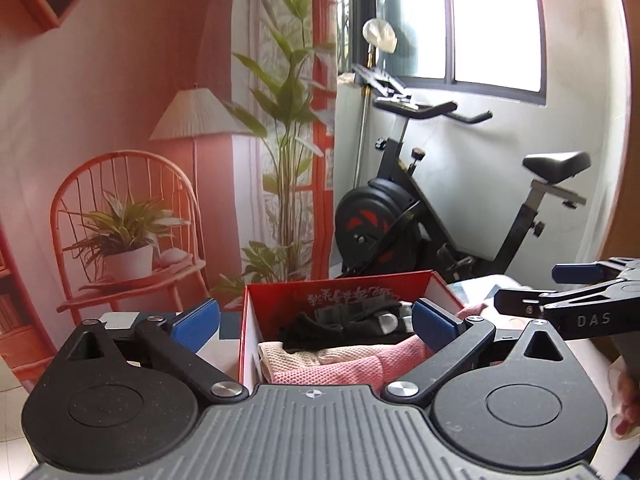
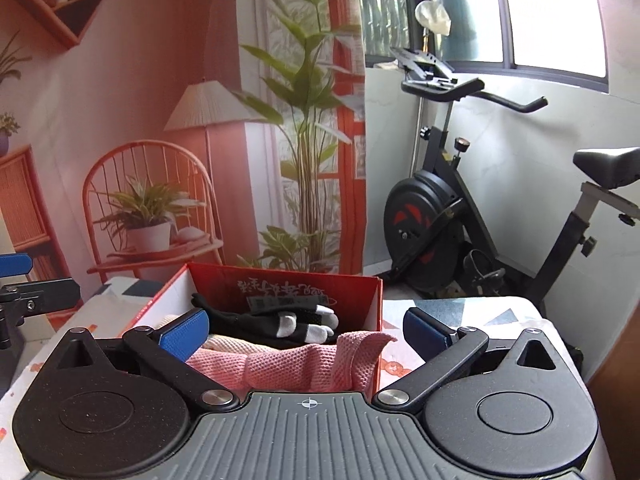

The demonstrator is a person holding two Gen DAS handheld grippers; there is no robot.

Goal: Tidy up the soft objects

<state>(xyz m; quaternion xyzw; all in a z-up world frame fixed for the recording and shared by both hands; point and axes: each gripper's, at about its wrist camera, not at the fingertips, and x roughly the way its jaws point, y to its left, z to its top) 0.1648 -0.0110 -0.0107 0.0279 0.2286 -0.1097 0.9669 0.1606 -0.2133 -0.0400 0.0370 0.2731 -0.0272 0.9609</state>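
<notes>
A red cardboard box (image 1: 344, 286) (image 2: 288, 280) stands on a patterned table. Inside lie black gloves with grey fingertips (image 1: 344, 326) (image 2: 276, 318), a cream cloth (image 1: 316, 356) (image 2: 228, 344) and a pink cloth (image 1: 344, 372) (image 2: 304, 364); the pink cloth hangs over the box's near right rim. My left gripper (image 1: 316, 322) is open and empty just in front of the box. My right gripper (image 2: 306, 330) is open and empty over the box's near edge. The right gripper also shows at the right of the left wrist view (image 1: 560, 292).
A black exercise bike (image 1: 424, 216) (image 2: 460, 216) stands behind the table by the window. A printed backdrop (image 1: 132, 140) with chair, lamp and plants hangs behind the box. The patterned tablecloth (image 2: 460, 312) spreads on both sides of the box.
</notes>
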